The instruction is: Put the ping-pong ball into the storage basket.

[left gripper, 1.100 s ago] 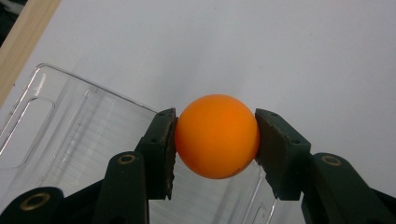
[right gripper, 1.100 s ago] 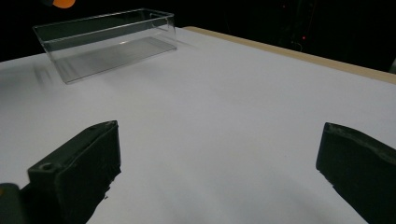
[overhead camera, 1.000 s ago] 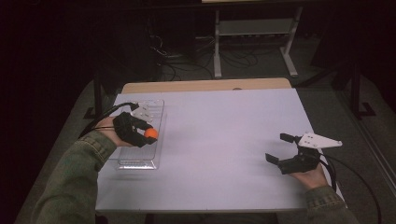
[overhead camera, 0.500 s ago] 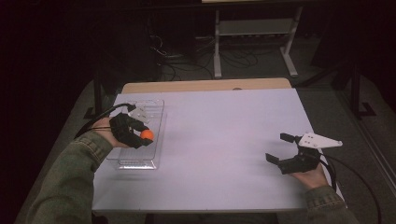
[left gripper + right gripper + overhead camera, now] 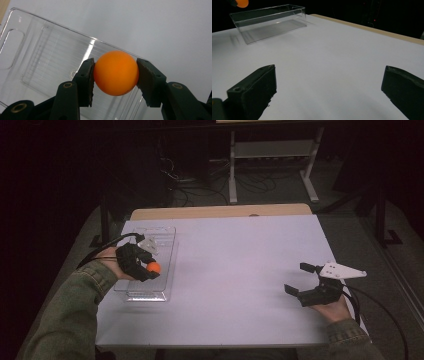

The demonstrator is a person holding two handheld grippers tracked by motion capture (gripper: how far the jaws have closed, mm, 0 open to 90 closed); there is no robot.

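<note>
Here left claw (image 5: 115, 73) grips ball (image 5: 116, 73) above bin (image 5: 37, 62).

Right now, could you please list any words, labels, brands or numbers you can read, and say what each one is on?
None: no readable text on the orange ball, the clear plastic bin, the left gripper, the right gripper or the white table.

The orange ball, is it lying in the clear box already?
No, the left claw holds the ball squeezed between its jaws, up above the box.
</note>
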